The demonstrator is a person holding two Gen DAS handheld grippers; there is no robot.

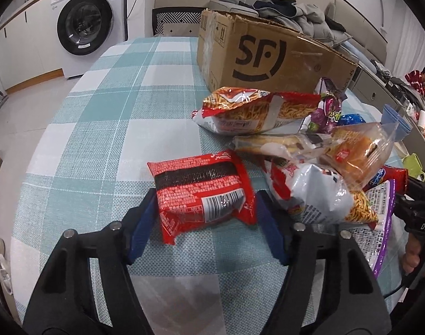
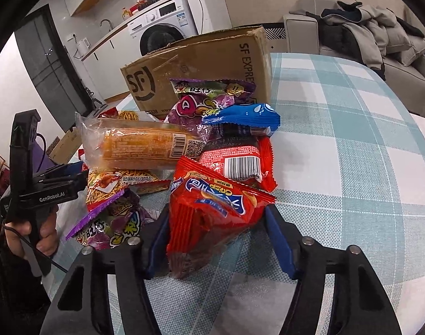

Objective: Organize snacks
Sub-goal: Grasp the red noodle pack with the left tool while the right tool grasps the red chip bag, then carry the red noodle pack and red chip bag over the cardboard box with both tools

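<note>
A pile of snack packets lies on a checked tablecloth (image 1: pixel 100 117) in front of a brown SF cardboard box (image 1: pixel 268 53). In the left wrist view my left gripper (image 1: pixel 205 209) is open, its blue pads on either side of a red noodle packet (image 1: pixel 204 192) lying on the cloth. In the right wrist view my right gripper (image 2: pixel 216 230) is open around a red crisp bag (image 2: pixel 215 212); the pads stand beside the bag, contact unclear. The left gripper's body (image 2: pixel 45 184) shows at the left there.
The pile holds a noodle-snack bag (image 1: pixel 251 111), a clear-wrapped cake roll (image 2: pixel 139 145), purple candy bags (image 2: pixel 209 97), a blue packet (image 2: pixel 245 115) and a white bag (image 1: pixel 310 192). A washing machine (image 1: pixel 86 22) and a sofa with clothes (image 2: pixel 379 36) stand beyond the table.
</note>
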